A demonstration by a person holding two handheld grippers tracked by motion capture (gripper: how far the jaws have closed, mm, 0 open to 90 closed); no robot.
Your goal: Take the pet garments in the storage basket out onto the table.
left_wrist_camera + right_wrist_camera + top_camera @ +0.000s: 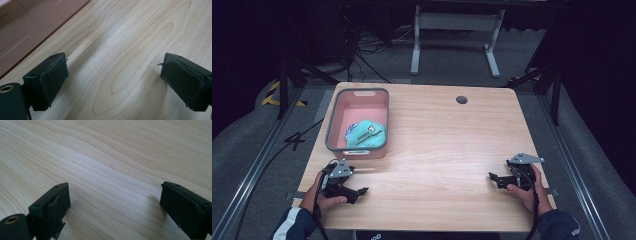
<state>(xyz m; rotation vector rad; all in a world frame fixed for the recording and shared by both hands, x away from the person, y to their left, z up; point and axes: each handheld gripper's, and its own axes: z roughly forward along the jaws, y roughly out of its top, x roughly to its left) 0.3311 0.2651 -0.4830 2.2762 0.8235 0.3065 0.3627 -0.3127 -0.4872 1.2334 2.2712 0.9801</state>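
Resting low on the wooden counter (437, 145), the left gripper (362, 191) and the right gripper (493, 176) both have their jaws wide apart and hold nothing. The teal packet (367, 135) lies inside the pink bin (332, 127), just beyond the left gripper; its dark printing is too small to read

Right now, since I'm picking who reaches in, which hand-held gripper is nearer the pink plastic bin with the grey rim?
Left. The left hand-held gripper sits just below the pink plastic bin; the right hand-held gripper is far across the table.
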